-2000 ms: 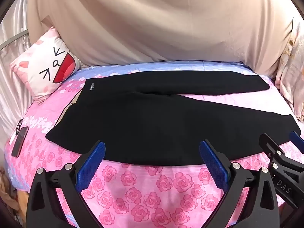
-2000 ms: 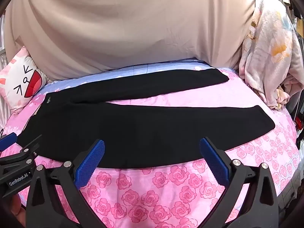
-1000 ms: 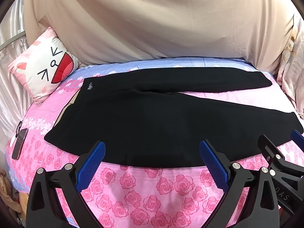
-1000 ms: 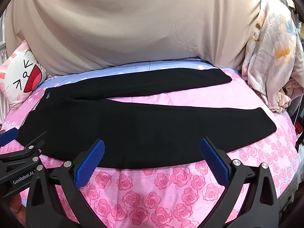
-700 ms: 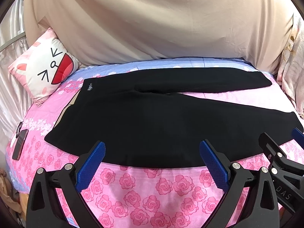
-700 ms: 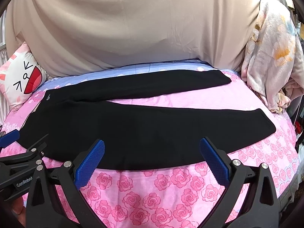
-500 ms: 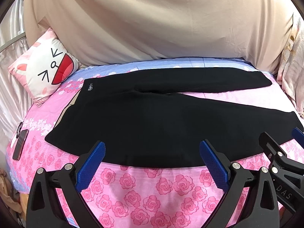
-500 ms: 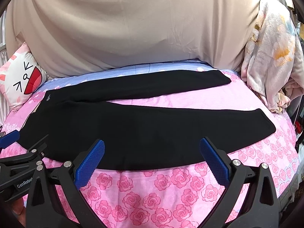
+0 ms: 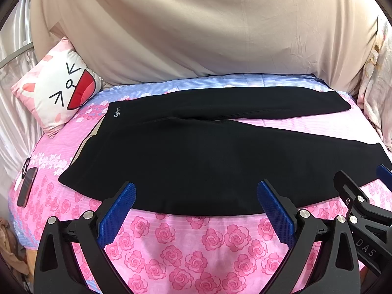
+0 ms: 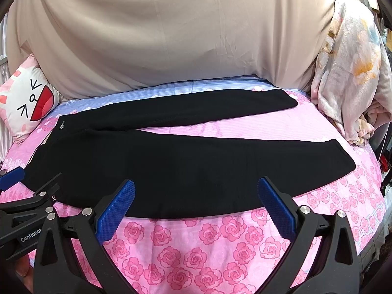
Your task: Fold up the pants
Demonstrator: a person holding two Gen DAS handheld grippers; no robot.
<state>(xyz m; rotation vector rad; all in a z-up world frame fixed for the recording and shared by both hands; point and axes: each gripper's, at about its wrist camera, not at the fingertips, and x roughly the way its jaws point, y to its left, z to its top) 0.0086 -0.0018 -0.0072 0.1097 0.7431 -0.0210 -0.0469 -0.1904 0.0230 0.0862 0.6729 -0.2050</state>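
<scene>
Both grippers hang wide open and empty, left gripper beside right gripper, just short of the black pants. These lie flat on the bed, long axis crosswise: waistband left, legs right.

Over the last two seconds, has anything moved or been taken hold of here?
Hardly anything. Both views drifted slightly, so the grippers shifted a little, but the left gripper and right gripper stayed open and empty, short of the near edge. The black pants lie spread flat on the rose-print bed cover as before, legs apart. The cat pillow and phone have not moved.
</scene>
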